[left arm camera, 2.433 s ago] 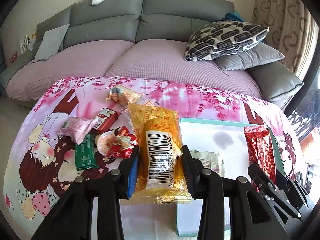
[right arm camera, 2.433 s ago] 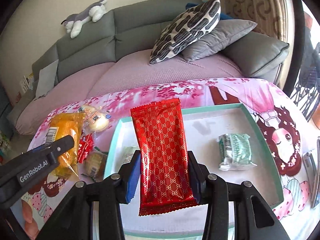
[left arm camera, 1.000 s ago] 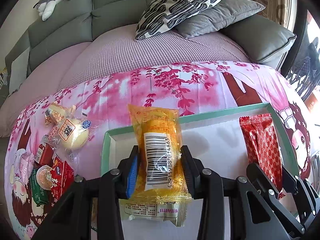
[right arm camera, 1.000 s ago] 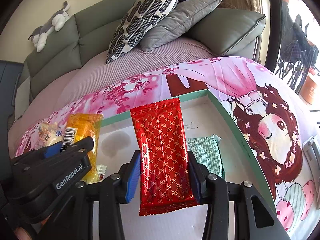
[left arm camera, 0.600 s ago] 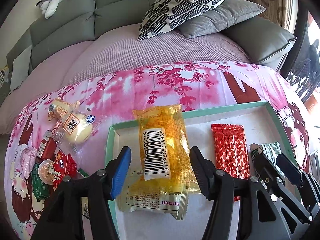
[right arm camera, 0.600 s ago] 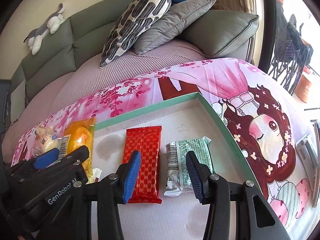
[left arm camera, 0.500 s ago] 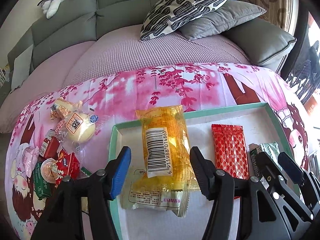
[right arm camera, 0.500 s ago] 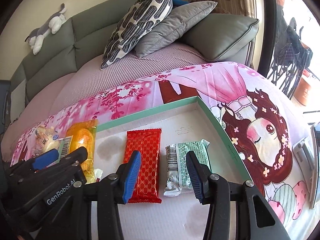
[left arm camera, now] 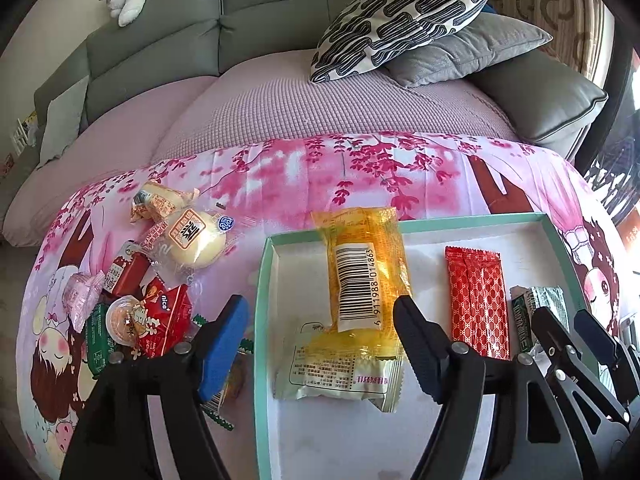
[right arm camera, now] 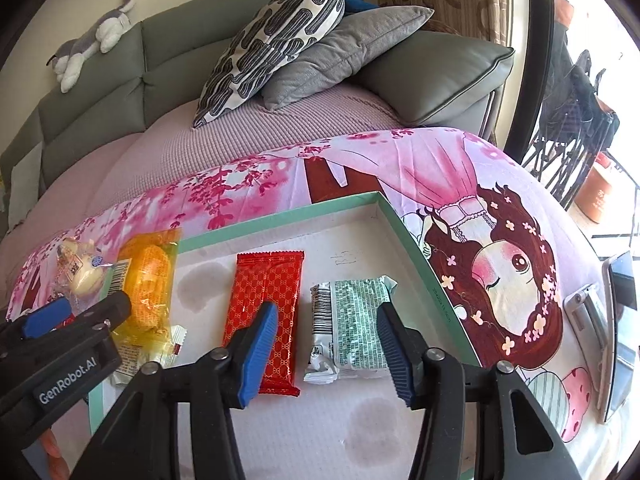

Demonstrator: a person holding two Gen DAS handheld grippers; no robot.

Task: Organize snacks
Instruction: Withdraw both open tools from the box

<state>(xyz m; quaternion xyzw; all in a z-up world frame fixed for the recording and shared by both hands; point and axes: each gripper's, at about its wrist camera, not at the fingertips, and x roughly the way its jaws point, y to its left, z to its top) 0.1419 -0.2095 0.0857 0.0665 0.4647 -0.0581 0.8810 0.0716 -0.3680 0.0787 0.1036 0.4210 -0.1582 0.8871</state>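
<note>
A shallow teal-rimmed tray lies on the pink cartoon tablecloth. In it lie a yellow snack pack resting on a pale green pack, a red bar and a green-white pack. My left gripper is open and empty above the tray's left part, just behind the yellow pack. My right gripper is open and empty, between the red bar and the green-white pack. Loose snacks lie left of the tray.
A round bun pack and other small packs lie on the cloth at the left. A phone lies at the table's right edge. A grey sofa with pillows stands behind the table.
Both grippers opened and let go: the yellow pack and the red bar now lie in the tray. Both grippers have drawn back slightly since.
</note>
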